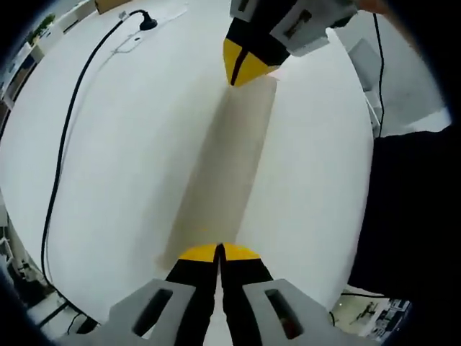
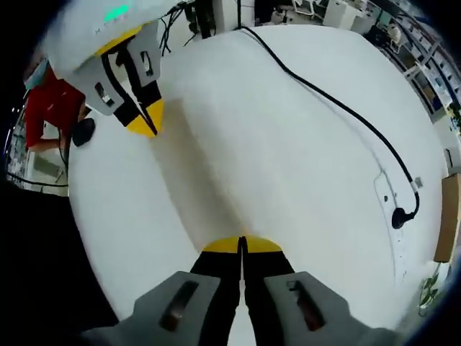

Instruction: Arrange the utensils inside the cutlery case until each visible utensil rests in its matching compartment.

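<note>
My left gripper (image 1: 218, 251) is shut, its yellow tips pressed together low over the white table (image 1: 130, 144). My right gripper (image 1: 243, 70) faces it from the far side in the left gripper view, also shut. In the right gripper view, my right gripper (image 2: 242, 245) is shut at the bottom and the left gripper (image 2: 146, 124) points in from the upper left. A faint grey-tan strip (image 1: 223, 166) with straight edges runs on the table (image 2: 302, 187) from one pair of tips to the other, seen too as the strip (image 2: 198, 180). I cannot tell whether it is a shadow or a flat thing.
A black cable (image 1: 65, 158) ends in a plug (image 1: 148, 21) at the table's far side; the same cable (image 2: 338, 108) and plug (image 2: 400, 216) lie right of my right gripper. Dark clothing (image 1: 410, 209) borders the table. A person in red (image 2: 47, 115) crouches beyond the edge.
</note>
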Available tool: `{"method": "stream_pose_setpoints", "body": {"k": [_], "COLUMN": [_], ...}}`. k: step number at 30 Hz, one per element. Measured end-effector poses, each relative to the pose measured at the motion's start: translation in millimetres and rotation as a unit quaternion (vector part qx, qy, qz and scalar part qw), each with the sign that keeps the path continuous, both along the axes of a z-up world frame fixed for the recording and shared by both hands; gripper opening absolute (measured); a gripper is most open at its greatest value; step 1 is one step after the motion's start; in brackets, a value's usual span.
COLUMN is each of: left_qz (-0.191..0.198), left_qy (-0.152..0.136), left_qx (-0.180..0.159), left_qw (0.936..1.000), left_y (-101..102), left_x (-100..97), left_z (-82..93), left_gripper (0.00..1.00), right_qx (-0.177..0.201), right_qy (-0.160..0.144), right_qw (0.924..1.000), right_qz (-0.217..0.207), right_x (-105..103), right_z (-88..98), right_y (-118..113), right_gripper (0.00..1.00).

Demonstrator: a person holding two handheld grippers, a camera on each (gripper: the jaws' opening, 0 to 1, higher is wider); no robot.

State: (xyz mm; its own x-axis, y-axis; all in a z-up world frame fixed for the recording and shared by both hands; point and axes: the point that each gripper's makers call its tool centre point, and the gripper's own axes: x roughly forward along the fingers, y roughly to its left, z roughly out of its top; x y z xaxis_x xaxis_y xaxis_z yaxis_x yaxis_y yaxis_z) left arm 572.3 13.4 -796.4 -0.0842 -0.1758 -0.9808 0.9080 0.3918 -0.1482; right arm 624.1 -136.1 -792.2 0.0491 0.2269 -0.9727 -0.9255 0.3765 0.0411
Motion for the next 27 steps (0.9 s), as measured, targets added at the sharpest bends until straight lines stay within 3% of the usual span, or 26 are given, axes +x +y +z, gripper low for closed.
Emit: {"method": "stream_pose_setpoints", "body": {"k": [3,5,6,8,14,18,27], "left_qz": [-0.006,-0.004,-0.002,-0.001,0.004,-0.005,-0.014], "left_qy": [-0.001,-0.003,-0.003,-0.004,-0.003,-0.003,-0.004], "left_qx": [0.006,0.005,0.005,0.004,0.004,0.017,0.053], "left_qw": [1.0000,1.0000,1.0000,1.0000,1.0000,0.9998,0.9985], "left_y": [0.1,0.4,1.0,1.5,1.7,1.0,1.1], "left_x": [0.6,3.4,4.2,4.6,5.1,5.6,5.6], "left_z": [-0.2,0.3,0.1,0.0,-0.7,-1.4,-2.1], "left_gripper": [0.00,0.01,0.00,0.00,0.01,0.01,0.01], "right_qx": [-0.030,-0.022,-0.032,-0.040,-0.053,-0.074,-0.074], "right_qy": [-0.004,-0.016,-0.002,-0.005,0.000,-0.015,-0.005], "right_qw": [0.9995,0.9996,0.9992,0.9992,0.9985,0.9970,0.9971], "right_qz": [0.005,-0.011,-0.023,-0.002,-0.010,0.017,0.014], "right_x": [0.4,5.4,3.7,3.5,2.7,2.9,3.6], "right_z": [-6.9,-6.2,-5.8,-5.3,-6.1,-6.7,-6.8], "right_y": [-13.9,-12.1,-13.4,-13.2,-12.6,-11.7,-12.3], "right_gripper": [0.00,0.00,0.00,0.00,0.00,0.00,0.00]}}
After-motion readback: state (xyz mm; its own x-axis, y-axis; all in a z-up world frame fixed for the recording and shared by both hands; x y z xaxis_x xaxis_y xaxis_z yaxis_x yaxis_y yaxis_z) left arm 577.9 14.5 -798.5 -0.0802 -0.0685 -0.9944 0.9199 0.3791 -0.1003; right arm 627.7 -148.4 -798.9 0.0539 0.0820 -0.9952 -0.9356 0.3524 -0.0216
